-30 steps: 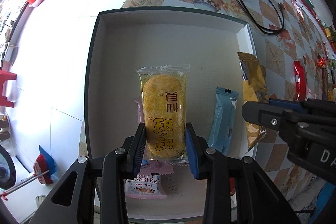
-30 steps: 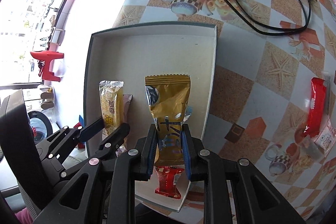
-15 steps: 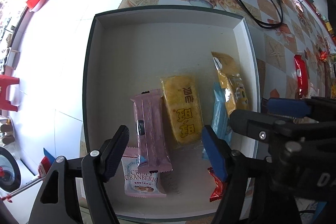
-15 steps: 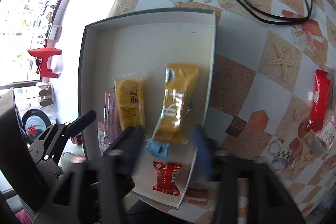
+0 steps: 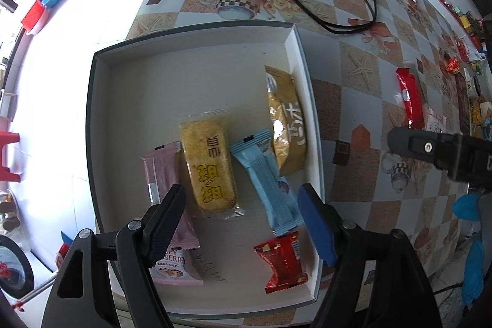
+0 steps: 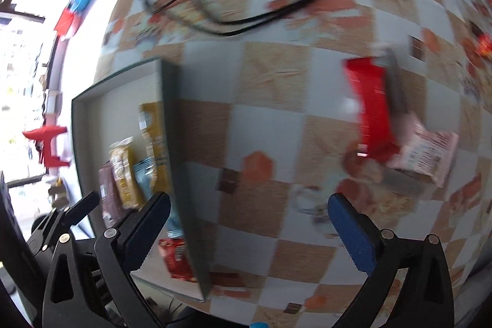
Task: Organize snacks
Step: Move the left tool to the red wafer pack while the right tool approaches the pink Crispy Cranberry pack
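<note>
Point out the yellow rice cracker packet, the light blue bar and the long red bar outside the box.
yellow rice cracker packet (image 5: 210,165), left wrist view, middle of wrapper.
light blue bar (image 5: 266,179), left wrist view, mid-wrapper.
long red bar (image 6: 373,109), right wrist view, centre, blurred.

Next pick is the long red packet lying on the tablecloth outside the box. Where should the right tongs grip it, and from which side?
Grip the long red packet across its narrow width near mid-length, coming straight down from above. It lies flat on the tablecloth, so only its long edges offer purchase. Its near end overlaps a pink-white packet, so stay clear of that end. The right tongs are open and empty.
</note>
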`<state>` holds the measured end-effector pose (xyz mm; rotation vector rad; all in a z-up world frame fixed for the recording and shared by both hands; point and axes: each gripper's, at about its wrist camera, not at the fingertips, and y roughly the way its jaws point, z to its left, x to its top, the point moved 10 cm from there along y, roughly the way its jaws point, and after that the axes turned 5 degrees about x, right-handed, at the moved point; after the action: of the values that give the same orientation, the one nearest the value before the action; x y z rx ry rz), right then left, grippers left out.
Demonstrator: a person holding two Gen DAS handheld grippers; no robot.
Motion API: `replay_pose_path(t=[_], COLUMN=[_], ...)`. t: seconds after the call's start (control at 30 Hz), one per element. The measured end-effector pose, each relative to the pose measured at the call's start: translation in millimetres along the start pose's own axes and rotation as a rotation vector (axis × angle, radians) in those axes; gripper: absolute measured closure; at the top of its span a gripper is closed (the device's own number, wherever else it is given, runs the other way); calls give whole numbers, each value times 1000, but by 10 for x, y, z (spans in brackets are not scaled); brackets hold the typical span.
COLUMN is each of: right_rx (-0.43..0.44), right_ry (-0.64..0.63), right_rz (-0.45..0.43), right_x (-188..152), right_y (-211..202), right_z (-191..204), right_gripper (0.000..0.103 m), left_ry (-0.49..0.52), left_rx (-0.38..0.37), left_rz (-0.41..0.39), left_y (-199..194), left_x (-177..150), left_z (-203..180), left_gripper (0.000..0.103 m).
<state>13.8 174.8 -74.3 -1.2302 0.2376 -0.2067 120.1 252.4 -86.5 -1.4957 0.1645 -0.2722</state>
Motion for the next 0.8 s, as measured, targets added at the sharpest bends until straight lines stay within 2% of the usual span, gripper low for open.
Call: replay_pose_path(t=[0.27,0.43,0.6,0.8], right_rx=[-115,-135,-128,-98], right_ry=[243,429,521,493], right_rz=[-62,-83,-93,-124], right_x=[-23,-118,-167,54], right_y=[-272,-382,-413,-446], right_z=[-1251,-1977,-2362,-2494], right_gripper=[0,0,0,0], left_ry=[49,73,94,112], left_rx=[-17,-21,-25,-16], left_rz=[-13,-12,-7,3], left_y=[-59,-39,-70,-97], left_x=[41,-13,-28,-59], left_z=[-254,-368,-517,-672], left_gripper=[25,25,25,24])
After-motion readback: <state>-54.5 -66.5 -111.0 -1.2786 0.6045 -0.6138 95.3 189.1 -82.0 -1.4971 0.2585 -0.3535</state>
